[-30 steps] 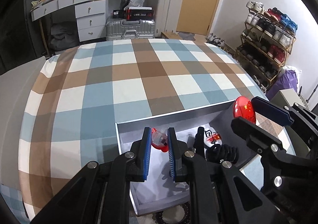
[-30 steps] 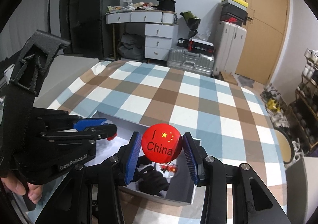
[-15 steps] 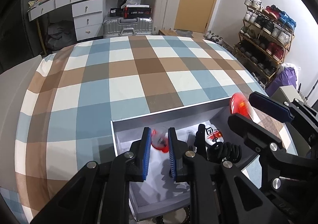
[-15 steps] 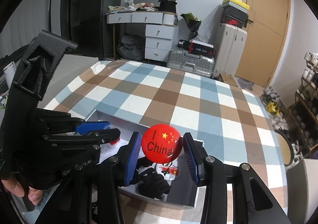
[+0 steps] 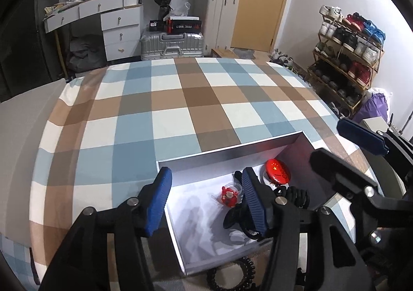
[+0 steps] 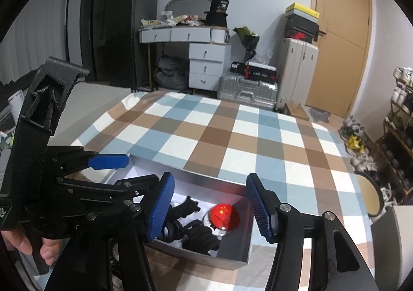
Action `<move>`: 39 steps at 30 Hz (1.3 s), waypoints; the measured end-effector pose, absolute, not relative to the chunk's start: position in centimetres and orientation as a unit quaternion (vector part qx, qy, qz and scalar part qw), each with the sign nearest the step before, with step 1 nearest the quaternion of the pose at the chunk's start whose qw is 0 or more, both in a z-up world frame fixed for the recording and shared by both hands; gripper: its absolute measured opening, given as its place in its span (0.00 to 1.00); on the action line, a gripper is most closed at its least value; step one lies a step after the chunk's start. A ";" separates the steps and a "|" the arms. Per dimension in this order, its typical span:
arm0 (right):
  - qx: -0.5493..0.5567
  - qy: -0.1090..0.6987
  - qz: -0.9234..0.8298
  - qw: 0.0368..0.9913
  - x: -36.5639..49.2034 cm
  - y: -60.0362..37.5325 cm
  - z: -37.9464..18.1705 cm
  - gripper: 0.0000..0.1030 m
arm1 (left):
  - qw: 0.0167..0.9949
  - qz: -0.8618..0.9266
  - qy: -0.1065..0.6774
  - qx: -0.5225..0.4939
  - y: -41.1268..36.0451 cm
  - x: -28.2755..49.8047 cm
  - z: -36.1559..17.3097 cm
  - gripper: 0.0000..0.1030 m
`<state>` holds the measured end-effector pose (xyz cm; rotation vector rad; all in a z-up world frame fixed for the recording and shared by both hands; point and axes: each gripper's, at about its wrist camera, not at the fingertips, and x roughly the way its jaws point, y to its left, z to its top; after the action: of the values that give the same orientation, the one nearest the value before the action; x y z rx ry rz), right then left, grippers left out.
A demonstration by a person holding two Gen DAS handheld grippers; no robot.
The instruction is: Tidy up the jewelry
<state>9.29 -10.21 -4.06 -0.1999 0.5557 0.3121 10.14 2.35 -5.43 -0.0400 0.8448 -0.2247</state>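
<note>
Two grippers hang over a shallow grey box (image 5: 227, 151) that sits on a bed under a blue, brown and white checked cover (image 5: 165, 120). On the left, the left gripper (image 5: 204, 196) has its blue-padded jaws spread wide with nothing between them; in the right wrist view a bare hand (image 6: 28, 244) grips its handle at the lower left. Below those jaws, on the box's white lining, lies a small red charm (image 5: 229, 195) with a clear part beside it. Right of it, a tangle of black hair ties and clips (image 5: 291, 195) fills the box's middle. Next comes a round red badge (image 5: 278, 171) with yellow stars and dark lettering that reads partly as "China"; it rests inside the box near its far right corner. The right gripper (image 6: 210, 207) stands above it, jaws wide apart and holding nothing. A black coiled hair tie (image 5: 229, 275) lies on the cover just outside the box's near wall. Farther back, shoeboxes stacked on a white suitcase (image 5: 219, 19) show a red Nike swoosh.
</note>
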 end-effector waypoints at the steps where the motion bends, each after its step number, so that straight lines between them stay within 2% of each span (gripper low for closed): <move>1: -0.093 0.268 0.154 0.946 9.0 -10.4 -3.8 0.58 | 0.908 -0.104 0.406 -0.018 2.4 9.9 -5.2 0.50; 6: -0.069 0.244 0.147 0.956 7.4 -12.2 -2.6 0.63 | 0.918 -0.081 0.388 -0.014 2.8 8.7 -4.2 0.52; 11: -0.024 0.221 0.144 0.964 6.2 -15.0 -1.3 0.69 | 0.927 -0.060 0.368 -0.025 3.3 7.3 -3.1 0.65; 16: 0.017 0.205 0.133 0.970 5.3 -17.5 -0.5 0.76 | 0.932 -0.037 0.359 -0.030 3.3 5.9 -2.3 0.69; 19: 0.026 0.203 0.125 0.971 4.7 -18.4 -0.5 0.78 | 0.935 -0.019 0.351 -0.036 3.2 4.9 -2.2 0.79; 30: 0.034 0.238 0.120 0.963 1.1 -19.7 -2.4 0.92 | 0.939 0.021 0.340 -0.042 3.0 0.7 -2.9 0.80; 33: 0.028 0.253 0.129 0.958 0.3 -19.3 -3.0 0.99 | 0.943 0.026 0.329 -0.038 2.8 -0.7 -2.7 0.80; 36: 0.003 0.275 0.139 0.952 -0.3 -18.4 -3.8 1.00 | 0.950 0.040 0.307 -0.038 3.0 -2.1 -2.5 0.80; 39: -0.019 0.298 0.150 0.942 -0.5 -17.5 -4.7 1.00 | 0.953 0.044 0.298 -0.032 3.1 -2.9 -2.6 0.86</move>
<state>-0.55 -17.49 -4.69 -0.0395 0.6075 0.3065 -2.92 3.08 -2.61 -0.0657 0.6053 0.0897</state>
